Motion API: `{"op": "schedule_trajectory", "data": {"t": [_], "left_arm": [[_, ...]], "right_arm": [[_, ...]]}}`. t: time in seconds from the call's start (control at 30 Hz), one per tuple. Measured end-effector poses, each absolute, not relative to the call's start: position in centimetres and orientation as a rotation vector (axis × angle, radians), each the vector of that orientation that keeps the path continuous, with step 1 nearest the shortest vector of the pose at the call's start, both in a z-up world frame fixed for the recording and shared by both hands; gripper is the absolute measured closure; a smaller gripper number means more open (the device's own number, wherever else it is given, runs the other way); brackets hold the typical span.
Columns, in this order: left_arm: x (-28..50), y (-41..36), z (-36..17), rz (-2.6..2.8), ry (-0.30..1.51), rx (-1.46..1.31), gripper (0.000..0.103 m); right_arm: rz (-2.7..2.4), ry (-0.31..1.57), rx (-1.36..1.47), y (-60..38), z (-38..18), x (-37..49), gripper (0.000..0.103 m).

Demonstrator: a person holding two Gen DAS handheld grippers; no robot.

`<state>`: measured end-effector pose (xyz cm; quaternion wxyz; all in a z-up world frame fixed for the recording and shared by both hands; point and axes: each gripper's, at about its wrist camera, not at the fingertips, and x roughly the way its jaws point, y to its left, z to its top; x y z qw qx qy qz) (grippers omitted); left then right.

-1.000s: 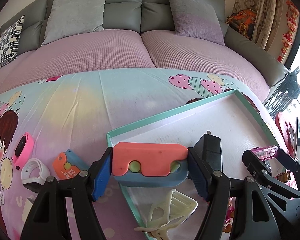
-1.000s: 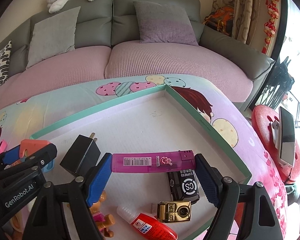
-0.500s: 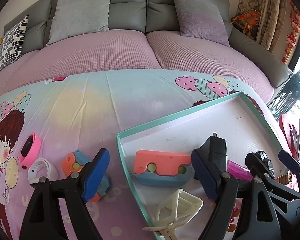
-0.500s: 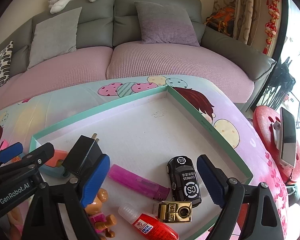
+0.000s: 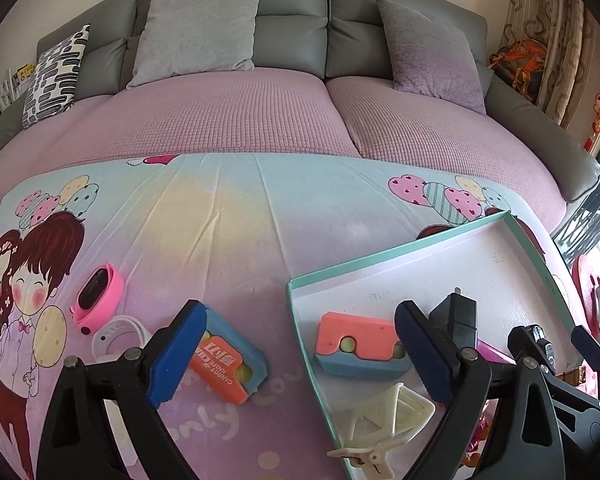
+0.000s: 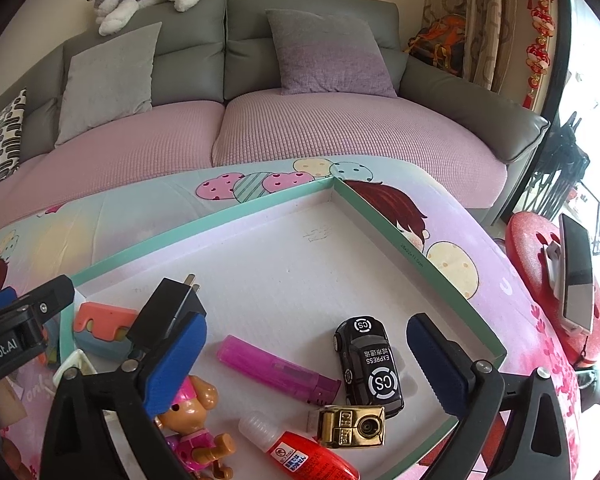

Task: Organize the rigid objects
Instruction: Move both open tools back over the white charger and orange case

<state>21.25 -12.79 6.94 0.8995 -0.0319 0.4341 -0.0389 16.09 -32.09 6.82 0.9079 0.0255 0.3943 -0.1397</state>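
A shallow box with a teal rim (image 5: 396,247) (image 6: 204,224) lies on the cartoon-print cloth. In it are an orange-and-blue carrot knife (image 5: 358,343) (image 6: 102,330), a black charger plug (image 5: 458,318) (image 6: 168,310), a white clip (image 5: 384,420), a pink lighter (image 6: 276,370), a black toy car (image 6: 370,366), a gold camera-shaped lighter (image 6: 350,426), a red glue tube (image 6: 300,456) and a pink toy dog (image 6: 196,424). My left gripper (image 5: 300,354) is open and empty, above the box's left rim. My right gripper (image 6: 308,364) is open and empty, over the lighter and car.
On the cloth left of the box lie a second orange-and-blue carrot knife (image 5: 224,360), a pink watch (image 5: 98,296) and a white watch band (image 5: 116,336). A grey sofa with cushions (image 5: 200,28) stands behind. A red stool with a phone (image 6: 572,272) is at right.
Both grippers opened: the left let go of the carrot knife, the right of the pink lighter, both now lying in the box. The left gripper has shifted left, off the knife.
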Motion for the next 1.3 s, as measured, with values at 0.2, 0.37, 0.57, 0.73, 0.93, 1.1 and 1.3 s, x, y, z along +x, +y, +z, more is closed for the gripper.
{"op": "schedule_trajectory", "data": {"t": [0.2, 0.37, 0.57, 0.73, 0.93, 1.1, 1.3], "left_arm": [[21.5, -12.1, 6.4, -0.051, 0.926, -0.085, 0.008], [21.4, -11.2, 6.1, -0.021, 0.967, -0.102, 0.008], [20.9, -8.4, 6.4, 0.071, 0.998, -0.09, 0.008], [19.9, -5.1, 7.4, 0.136, 0.977, -0.117, 0.008], [17.8, 0.4, 8.1, 0.301, 0.959, -0.158, 0.008], [15.6, 4.4, 8.2, 0.382, 0.948, -0.209, 0.008], [13.6, 7.8, 7.3, 0.439, 0.963, -0.264, 0.008]], "right_arm": [[-0.286, 0.817, 0.043, -31.9, 6.8, 16.1, 0.001], [-0.283, 0.783, 0.055, -31.7, 7.5, 15.9, 0.001], [-0.211, 0.711, 0.122, -30.6, 9.1, 15.4, 0.001], [-0.129, 0.707, 0.131, -28.1, 9.3, 15.7, 0.001], [-0.016, 0.721, 0.115, -24.4, 9.0, 16.0, 0.001], [0.033, 0.741, 0.096, -22.0, 8.4, 16.1, 0.001], [0.104, 0.759, 0.095, -19.0, 8.1, 16.2, 0.001]]}}
